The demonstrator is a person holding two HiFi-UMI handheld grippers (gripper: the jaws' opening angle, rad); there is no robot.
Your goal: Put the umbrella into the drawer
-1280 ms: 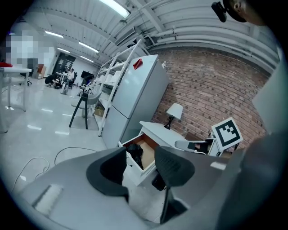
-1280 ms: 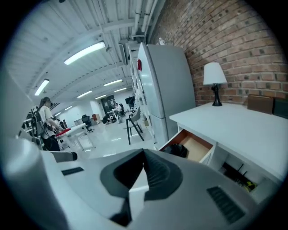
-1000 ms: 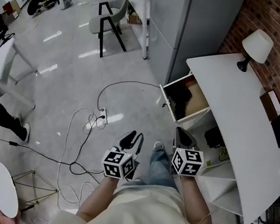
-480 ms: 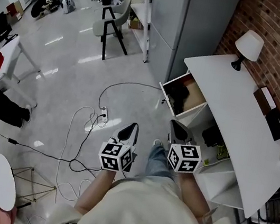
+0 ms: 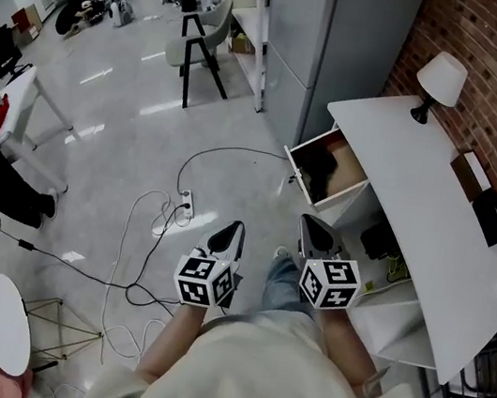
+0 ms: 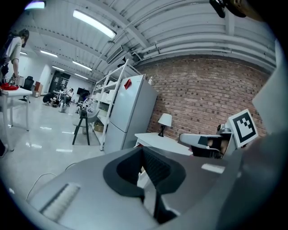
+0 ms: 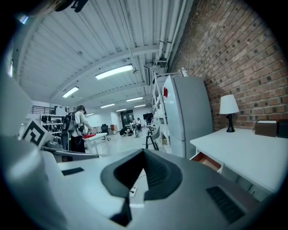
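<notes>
Head view: a person stands on a glossy grey floor facing a white desk (image 5: 419, 204) that is set against a brick wall. Both tools are held out in front of the body, side by side and apart.
Left gripper (image 5: 231, 232): the jaws are pressed together with nothing between them, and the left gripper view shows the pads meeting.
Right gripper (image 5: 310, 225): the jaws are likewise closed and empty, well short of the desk.
Drawer (image 5: 298, 179): it is pulled out from the desk's near end, its wooden inside in view.
Umbrella (image 5: 320, 171): a dark bundle lies inside the open drawer, too small to show detail.
Desk top: a table lamp (image 5: 439, 81) with a white shade stands at the far end, and a dark box (image 5: 491, 215) sits by the wall.
Floor: a power strip (image 5: 181, 202) lies to the left of the drawer, with loose cables looping around it.
Behind: a grey refrigerator (image 5: 325, 35) stands beside the desk, and a chair (image 5: 195, 41) stands further left.
</notes>
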